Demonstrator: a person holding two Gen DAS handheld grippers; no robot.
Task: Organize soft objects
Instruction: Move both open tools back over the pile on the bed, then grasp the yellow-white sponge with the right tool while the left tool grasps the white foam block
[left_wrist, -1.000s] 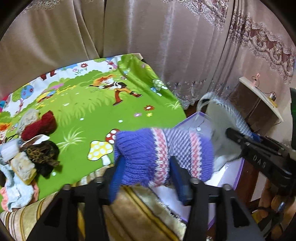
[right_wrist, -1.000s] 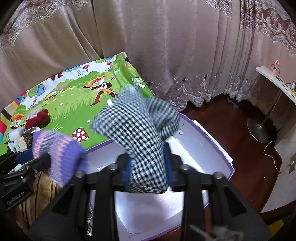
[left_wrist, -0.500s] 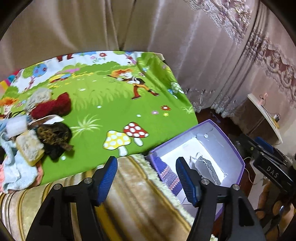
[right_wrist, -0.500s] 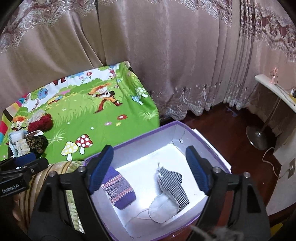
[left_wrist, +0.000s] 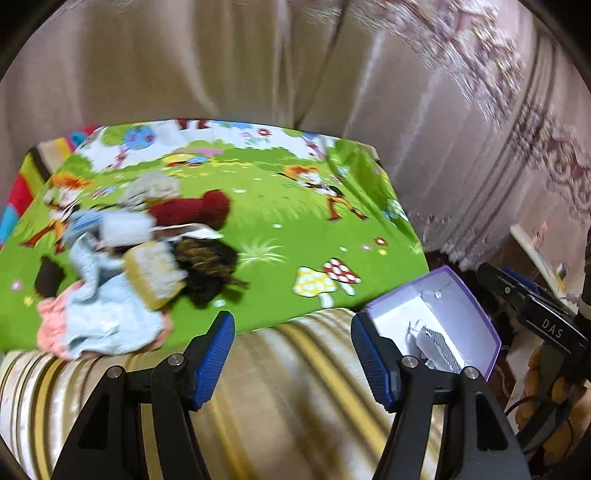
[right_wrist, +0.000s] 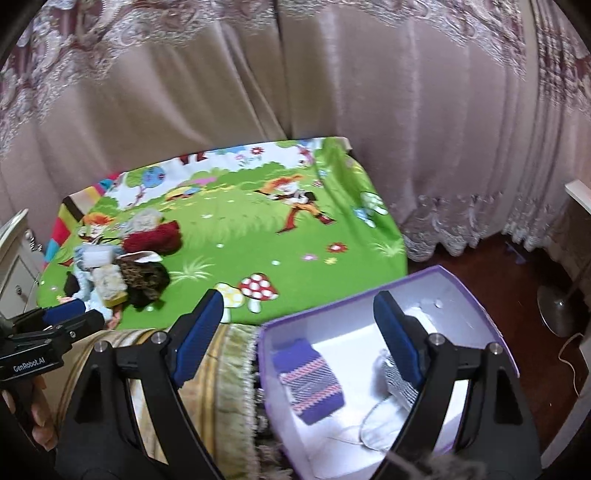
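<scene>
left wrist view: the left gripper (left_wrist: 291, 354) stands wide open with nothing between its blue pads, poised above a striped cloth (left_wrist: 280, 398) at the near edge of the cartoon mat (left_wrist: 280, 236). the pile of soft objects (left_wrist: 140, 266) lies on the left part of the mat, items touching and overlapping: a dark red knitted piece (left_wrist: 192, 212), a dark brown-and-black piece (left_wrist: 207, 269), a pale yellow block-like piece (left_wrist: 155, 275) and light blue cloth (left_wrist: 110, 314) over something pink. motion blur hides finer detail. the purple box (left_wrist: 484, 317) sits off the mat's right corner, holding a checked item (left_wrist: 439, 349). judgement: these pieces look light, limp and compressible; a pinch into the thick middle of a bundle should hold better than a loose edge, which may trail or drag a neighbour along. right wrist view: the right gripper (right_wrist: 301, 325) is likewise fully spread and empty, hovering over the near rim of the box. inside lie a purple striped knit (right_wrist: 310, 380) and the checked item, partly hidden behind the right finger, apart from each other on the white floor. the left gripper appears at the left edge, near the pile. judgement: the topmost pieces, such as the yellow one or the dark brown one, seem the easiest next picks; tangling with the cloth beneath is the main risk.
</scene>
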